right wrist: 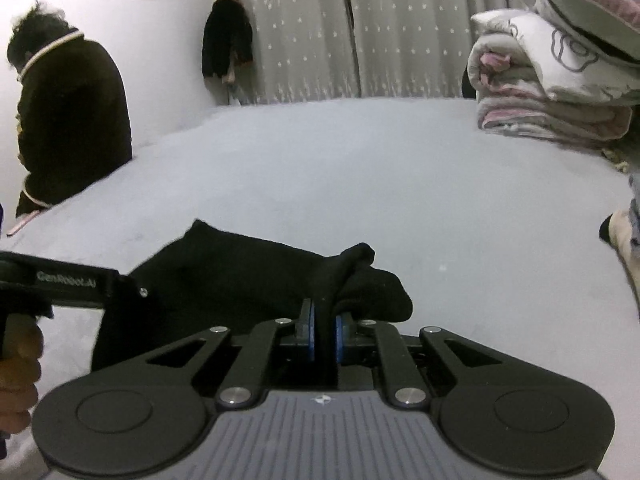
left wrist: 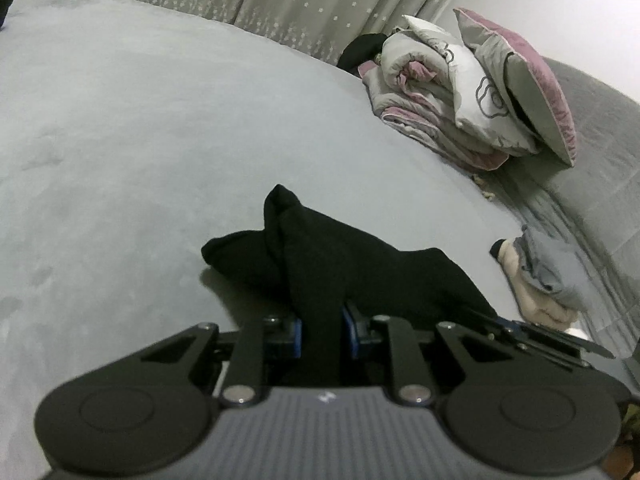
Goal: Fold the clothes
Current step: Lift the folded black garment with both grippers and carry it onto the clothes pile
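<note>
A black garment (left wrist: 340,264) lies bunched on the grey bed cover (left wrist: 140,140). My left gripper (left wrist: 322,326) is shut on a fold of it, the cloth pinched between the blue pads. In the right wrist view the same black garment (right wrist: 240,276) spreads to the left, and my right gripper (right wrist: 325,328) is shut on another raised fold of it. The left gripper's body (right wrist: 68,282) shows at the left edge there, held by a hand (right wrist: 18,376). The right gripper's body (left wrist: 544,340) shows low right in the left wrist view.
Folded quilts and a pink-edged pillow (left wrist: 480,92) are stacked at the head of the bed. A small pile of grey and cream clothes (left wrist: 540,276) lies at the right. A dark coat (right wrist: 68,120) hangs at the left wall. Curtains (right wrist: 380,28) close the far side.
</note>
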The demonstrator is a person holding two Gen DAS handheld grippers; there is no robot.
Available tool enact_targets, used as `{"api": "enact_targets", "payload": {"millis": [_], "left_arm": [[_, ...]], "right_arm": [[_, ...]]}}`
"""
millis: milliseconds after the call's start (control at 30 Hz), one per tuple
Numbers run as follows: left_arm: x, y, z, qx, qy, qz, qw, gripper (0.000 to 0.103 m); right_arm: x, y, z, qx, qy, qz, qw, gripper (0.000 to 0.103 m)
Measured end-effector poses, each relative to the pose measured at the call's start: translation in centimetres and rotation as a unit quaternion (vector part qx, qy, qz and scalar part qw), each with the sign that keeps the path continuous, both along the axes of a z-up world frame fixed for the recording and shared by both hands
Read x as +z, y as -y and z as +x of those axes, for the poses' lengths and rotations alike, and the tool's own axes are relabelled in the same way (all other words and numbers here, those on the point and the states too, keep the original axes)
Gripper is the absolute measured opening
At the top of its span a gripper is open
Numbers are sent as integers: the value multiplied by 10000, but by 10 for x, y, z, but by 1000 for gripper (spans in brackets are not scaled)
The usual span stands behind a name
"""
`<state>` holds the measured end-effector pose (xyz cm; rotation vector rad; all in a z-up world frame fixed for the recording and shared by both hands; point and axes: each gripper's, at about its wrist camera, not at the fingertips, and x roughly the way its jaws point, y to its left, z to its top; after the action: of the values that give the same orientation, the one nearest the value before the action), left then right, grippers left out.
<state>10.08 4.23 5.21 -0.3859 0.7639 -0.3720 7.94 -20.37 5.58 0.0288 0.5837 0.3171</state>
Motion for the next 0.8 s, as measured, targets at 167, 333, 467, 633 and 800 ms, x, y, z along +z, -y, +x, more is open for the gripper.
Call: {"api": "enact_targets", "payload": {"millis": [167,333,467,633,800], "left_arm": [[25,12,-16,-84,132,-161,9997,17],[45,42,-32,-250,95,-487,9985,17],[60,86,-47,-564,48,-842,9948,17],[79,146,-66,-997,-18,-1322,9862,17],[88,225,-80,-1587,-123,-1679,9729,17]], "right_arm": [[22,22,-18,-74,203,52,9998,10],[43,44,-35,-149,407,103,9990,10],[64,83,-58,-265,426,67,9987,10],[91,159,-98,-445,453,229,9977,10],[111,240,-140,-993,609,391,9924,10]]}}
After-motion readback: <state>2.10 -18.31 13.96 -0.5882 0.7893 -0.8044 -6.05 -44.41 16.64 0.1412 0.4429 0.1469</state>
